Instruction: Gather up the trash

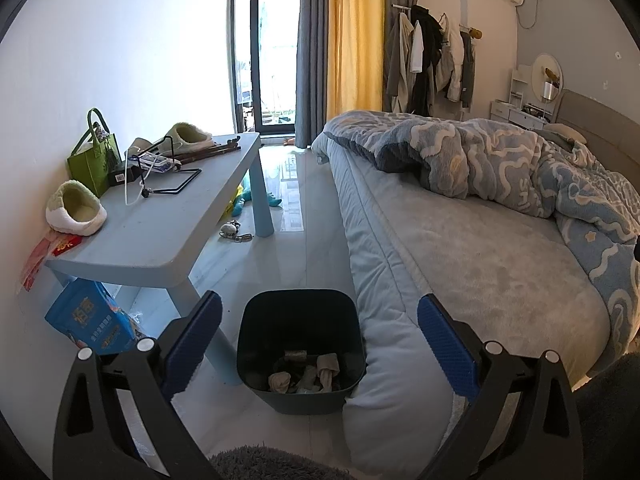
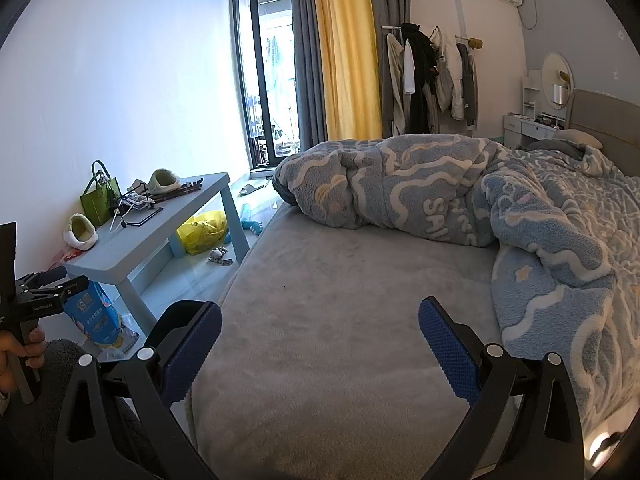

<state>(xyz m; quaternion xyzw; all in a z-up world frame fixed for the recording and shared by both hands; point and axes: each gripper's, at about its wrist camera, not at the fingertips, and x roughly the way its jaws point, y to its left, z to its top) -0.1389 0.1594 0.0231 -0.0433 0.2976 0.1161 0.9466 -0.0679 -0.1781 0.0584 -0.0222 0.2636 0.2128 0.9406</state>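
Ahead of your right tongs [image 2: 320,344] and spreading out to their right lies the bed [image 2: 340,300], its grey sheet bare under the tips, with the blue patterned blanket [image 2: 500,208] heaped beyond them and to the right. You hold these tongs level over the mattress edge, jaws spread wide, nothing between the blue pads [image 2: 450,350].

Left of them stands the pale blue table [image 2: 132,240], well apart. Further left in the right wrist view, your left hand [image 2: 18,354] is wrapped round the grip of the other tool, fingers curled about the handle, thumb on top.

Your left tongs [image 1: 320,340] point forward and slightly down along the strip of floor between table and bed. Their jaws also stand wide apart and hold nothing.

Straight ahead between those fingers, just below the tips, sits the dark bin [image 1: 300,320] on the floor, touching the bed's padded side on its right. Crumpled paper trash [image 1: 316,372] lies at its bottom.

On the table, up and left of the left tongs, are a green bag [image 1: 92,160] and a fluffy slipper [image 1: 76,210]. A blue packet [image 1: 90,316] leans under the table just beside the left finger.
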